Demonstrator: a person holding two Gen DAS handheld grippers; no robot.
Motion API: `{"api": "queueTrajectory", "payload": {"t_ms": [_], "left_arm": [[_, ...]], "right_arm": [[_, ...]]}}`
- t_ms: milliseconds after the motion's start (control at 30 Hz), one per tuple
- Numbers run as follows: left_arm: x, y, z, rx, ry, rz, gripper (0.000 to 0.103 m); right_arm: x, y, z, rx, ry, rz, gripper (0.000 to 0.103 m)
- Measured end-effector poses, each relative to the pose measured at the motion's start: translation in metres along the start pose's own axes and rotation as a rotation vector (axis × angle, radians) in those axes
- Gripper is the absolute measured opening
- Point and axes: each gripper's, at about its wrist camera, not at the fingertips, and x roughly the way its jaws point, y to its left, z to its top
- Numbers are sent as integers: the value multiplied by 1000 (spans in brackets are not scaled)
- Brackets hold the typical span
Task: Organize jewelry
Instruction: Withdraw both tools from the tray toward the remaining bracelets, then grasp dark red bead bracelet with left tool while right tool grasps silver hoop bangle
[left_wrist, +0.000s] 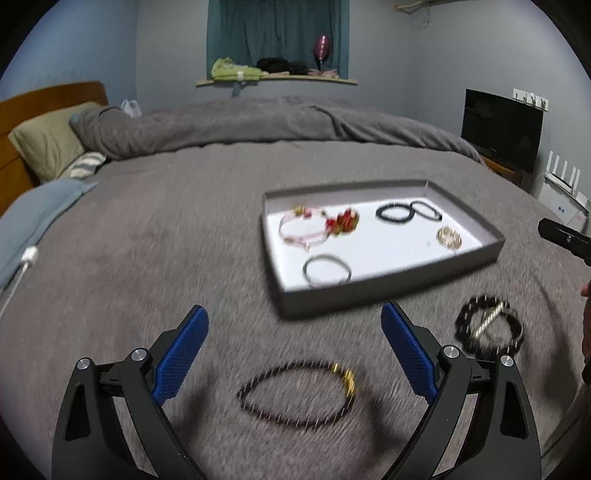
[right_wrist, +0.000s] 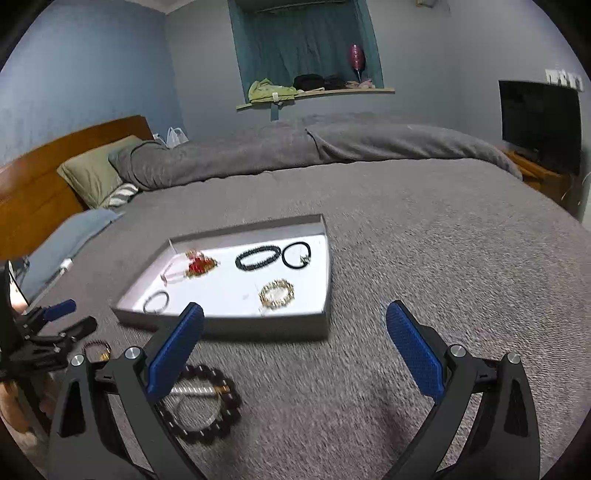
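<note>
- Left wrist view: my left gripper (left_wrist: 293, 347) has its blue-padded fingers spread wide and holds nothing. Between them, lying on the grey fuzzy bed cover (left_wrist: 155, 229), I see a dark beaded bracelet with a gold clasp (left_wrist: 297, 395), blurred by motion.
- To the right of that, just beside my right-hand finger, a chunky dark bead bracelet (left_wrist: 489, 328) lies on the cover with a silver bangle (left_wrist: 493, 319) lying across it.
- Further off sits a shallow grey cardboard tray with a white floor (left_wrist: 388, 282). Inside it I count a pink bracelet with red and gold charms (left_wrist: 314, 225), a thin silver-grey bangle (left_wrist: 327, 269), a black bead bracelet (left_wrist: 393, 214), a black cord loop (left_wrist: 426, 209) touching it, and a small gold-and-white bracelet (left_wrist: 448, 237).
- The tip of my right gripper (left_wrist: 565, 240) pokes in at the right edge.
- Right wrist view: my right gripper (right_wrist: 295, 347) is likewise wide apart and empty, above bare cover.
- The chunky bracelet (right_wrist: 201, 402) with the bangle (right_wrist: 194, 391) lies by its left finger, partly hidden; the tray (right_wrist: 258, 325) is just ahead.
- The left gripper (right_wrist: 55, 325) shows at the left, over the clasp bracelet (right_wrist: 96, 350).
</note>
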Motion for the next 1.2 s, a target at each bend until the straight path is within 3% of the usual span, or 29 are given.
{"api": "queueTrajectory", "payload": {"t_ms": [267, 467, 633, 733, 800, 867, 967, 1200], "left_arm": [[-2, 14, -31, -33, 78, -29, 94], [5, 13, -37, -26, 120, -26, 94], [4, 16, -37, -36, 117, -40, 94], [3, 17, -36, -45, 111, -53, 94], [5, 16, -36, -43, 119, -50, 93], [5, 15, -36, -36, 120, -41, 92], [6, 14, -37, -29, 125, -35, 92], [8, 11, -37, -19, 131, -28, 92]], "right_arm": [[0, 11, -30, -62, 67, 59, 98], [8, 37, -46, -129, 127, 145, 97], [9, 40, -48, -132, 140, 158, 96], [10, 38, -47, -127, 140, 149, 82], [11, 39, -47, -130, 152, 156, 67], [11, 42, -48, -142, 160, 173, 61], [8, 50, -49, -178, 158, 181, 56], [12, 65, -49, -217, 181, 175, 56]]}}
